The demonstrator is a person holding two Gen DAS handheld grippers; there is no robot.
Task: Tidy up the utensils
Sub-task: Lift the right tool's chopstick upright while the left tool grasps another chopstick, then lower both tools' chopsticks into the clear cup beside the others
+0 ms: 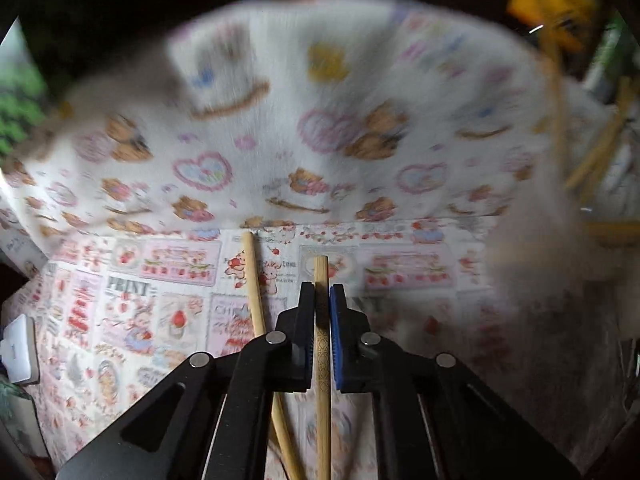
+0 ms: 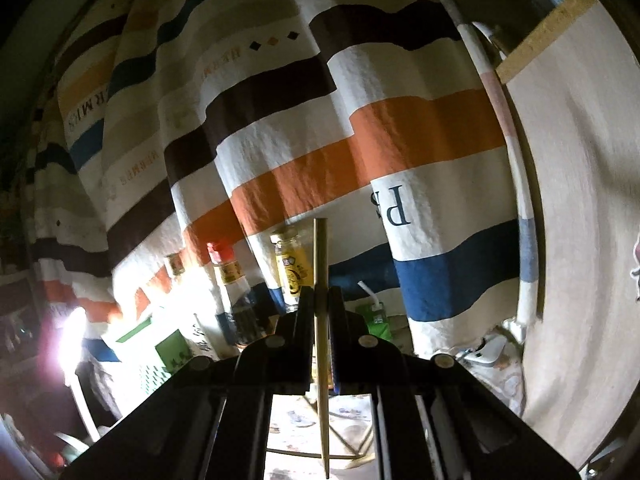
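My left gripper is shut on a bamboo chopstick that runs lengthwise between its fingers, its square end sticking out ahead. A second chopstick lies loose on the patterned tablecloth just left of the left finger and passes under it. More chopsticks show blurred at the far right. My right gripper is shut on another chopstick, held upright in the air in front of a striped curtain, pointed tip down.
A white cartoon-print cloth rises behind the table. A white box sits at the left edge. In the right wrist view, glass bottles, a green carton and a green basket stand below the curtain.
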